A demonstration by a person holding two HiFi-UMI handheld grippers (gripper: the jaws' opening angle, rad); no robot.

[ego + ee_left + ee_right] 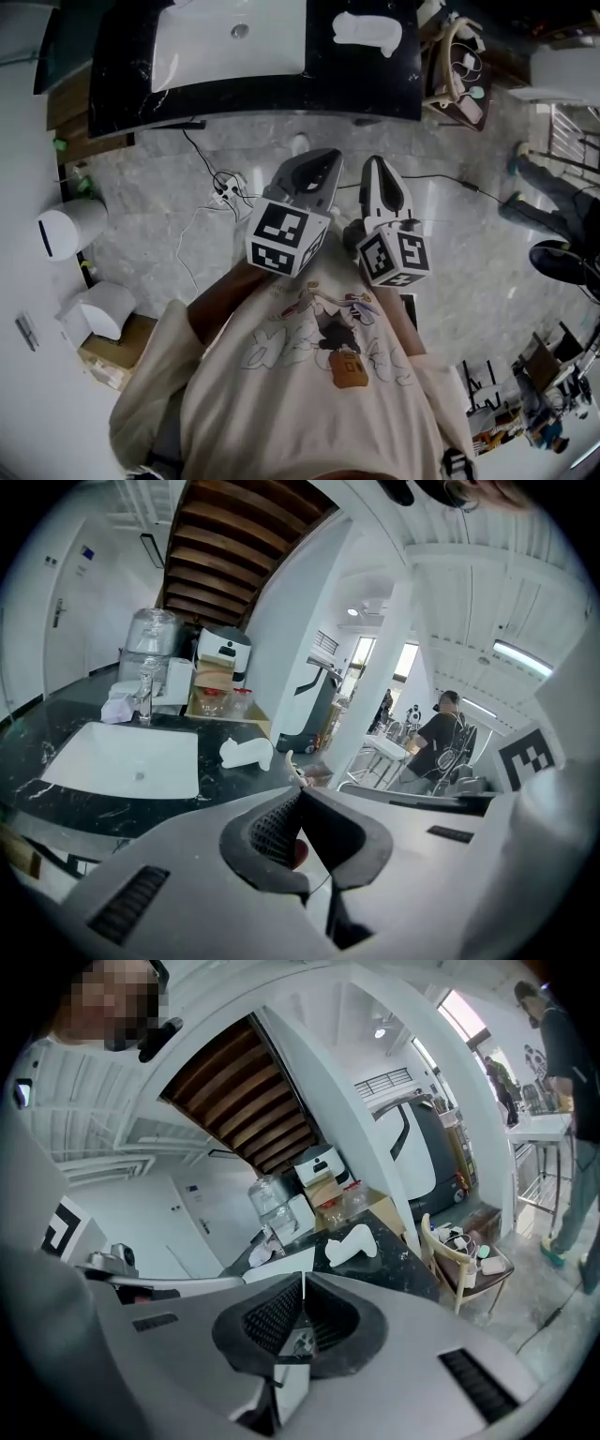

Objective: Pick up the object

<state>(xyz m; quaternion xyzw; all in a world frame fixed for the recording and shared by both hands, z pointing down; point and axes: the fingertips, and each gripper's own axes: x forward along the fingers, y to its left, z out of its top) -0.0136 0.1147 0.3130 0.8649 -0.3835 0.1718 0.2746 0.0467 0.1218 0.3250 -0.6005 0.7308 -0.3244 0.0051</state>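
Observation:
The object, a white lumpy shape [367, 33], lies on the black marble counter [375, 80] to the right of a white sink [230, 37]. It also shows in the left gripper view [247, 753] and the right gripper view [352, 1244]. Both grippers are held close to the person's chest, over the floor and well short of the counter. My left gripper [326, 155] has its tips together with nothing between them. My right gripper [376, 162] is shut and empty too. Both point toward the counter.
A wooden chair [459, 66] loaded with small items stands at the counter's right end. A power strip and cables [225, 187] lie on the marble floor ahead. White bins [70, 227] stand at the left. A person [553, 192] stands at the right.

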